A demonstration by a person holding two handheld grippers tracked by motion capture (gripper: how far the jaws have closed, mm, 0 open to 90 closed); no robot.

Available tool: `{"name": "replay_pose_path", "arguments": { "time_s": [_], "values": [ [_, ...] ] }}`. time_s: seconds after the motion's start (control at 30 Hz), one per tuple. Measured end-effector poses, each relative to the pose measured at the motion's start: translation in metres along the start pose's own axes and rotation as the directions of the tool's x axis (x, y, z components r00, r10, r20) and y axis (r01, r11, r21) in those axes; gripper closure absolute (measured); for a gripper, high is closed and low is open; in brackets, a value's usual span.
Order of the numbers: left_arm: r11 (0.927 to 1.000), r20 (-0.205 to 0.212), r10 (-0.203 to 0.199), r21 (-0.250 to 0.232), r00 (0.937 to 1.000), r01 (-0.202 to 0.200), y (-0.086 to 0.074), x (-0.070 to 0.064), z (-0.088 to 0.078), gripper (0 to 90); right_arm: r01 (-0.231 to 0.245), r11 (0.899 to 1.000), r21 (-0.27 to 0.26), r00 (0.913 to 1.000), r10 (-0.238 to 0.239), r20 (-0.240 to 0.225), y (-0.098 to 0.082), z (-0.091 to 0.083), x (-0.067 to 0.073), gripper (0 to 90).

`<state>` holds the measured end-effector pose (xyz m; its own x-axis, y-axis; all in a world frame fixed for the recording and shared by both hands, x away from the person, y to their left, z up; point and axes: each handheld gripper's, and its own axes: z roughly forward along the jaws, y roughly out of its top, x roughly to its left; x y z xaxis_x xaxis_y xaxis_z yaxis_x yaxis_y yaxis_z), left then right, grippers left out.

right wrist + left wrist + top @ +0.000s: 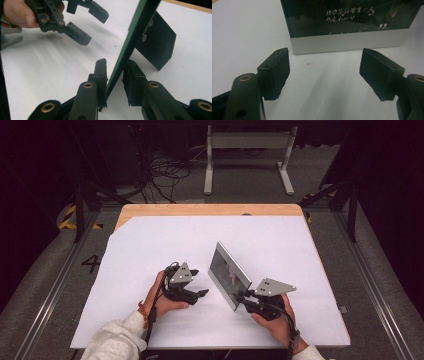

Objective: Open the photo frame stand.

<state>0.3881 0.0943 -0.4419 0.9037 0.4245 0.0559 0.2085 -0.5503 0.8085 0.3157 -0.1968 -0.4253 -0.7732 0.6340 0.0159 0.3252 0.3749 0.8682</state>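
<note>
A picture frame with a dark glass face and a silver border stands tilted on the white table sheet. Its black easel back props it up. My right gripper reaches the frame's near bottom corner. In the right gripper view the frame's thin edge runs between the jaws of that gripper; one pad lies against it and a narrow gap shows at the other. My left gripper stands open just left of the frame, nothing between its jaws. In the left gripper view that gripper faces the frame.
The white sheet covers a wooden table whose far edge shows bare. Beyond it stand a grey metal stand and loose cables on the floor. Metal rails run along both sides of the table.
</note>
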Motion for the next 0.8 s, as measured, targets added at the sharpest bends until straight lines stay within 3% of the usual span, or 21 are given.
{"name": "replay_pose_path", "arguments": {
  "time_s": [0.2, 0.37, 0.43, 0.6, 0.8],
  "values": [
    [1.0000, 0.016, -0.004, -0.008, 0.9999, 0.004, 0.006, 0.006, 0.008, 24.6, -0.023, 1.000, 0.013, 0.9989, 0.023, -0.041, 0.002, -0.001, -0.006, 75.4],
    [1.0000, 0.038, -0.004, -0.006, 0.9993, 0.004, 0.011, 0.010, 0.015, 21.2, -0.016, 1.000, 0.023, 0.9985, 0.017, -0.052, 0.002, -0.003, -0.011, 76.5],
    [0.9995, 0.054, -0.013, -0.029, 0.9985, 0.014, 0.013, 0.012, 0.018, 19.7, -0.006, 1.000, 0.026, 0.9988, 0.008, -0.049, 0.002, -0.003, -0.012, 77.0],
    [0.9992, 0.044, -0.019, -0.034, 0.9989, 0.021, 0.017, 0.017, 0.025, 17.3, -0.003, 1.000, 0.031, 0.9982, 0.004, -0.060, 0.002, -0.005, -0.015, 77.5],
    [0.9983, 0.073, -0.034, -0.044, 0.9968, 0.037, 0.019, 0.020, 0.030, 15.0, 0.004, 0.999, 0.037, 0.9970, -0.002, -0.077, 0.002, -0.007, -0.018, 79.3]
  ]
}}
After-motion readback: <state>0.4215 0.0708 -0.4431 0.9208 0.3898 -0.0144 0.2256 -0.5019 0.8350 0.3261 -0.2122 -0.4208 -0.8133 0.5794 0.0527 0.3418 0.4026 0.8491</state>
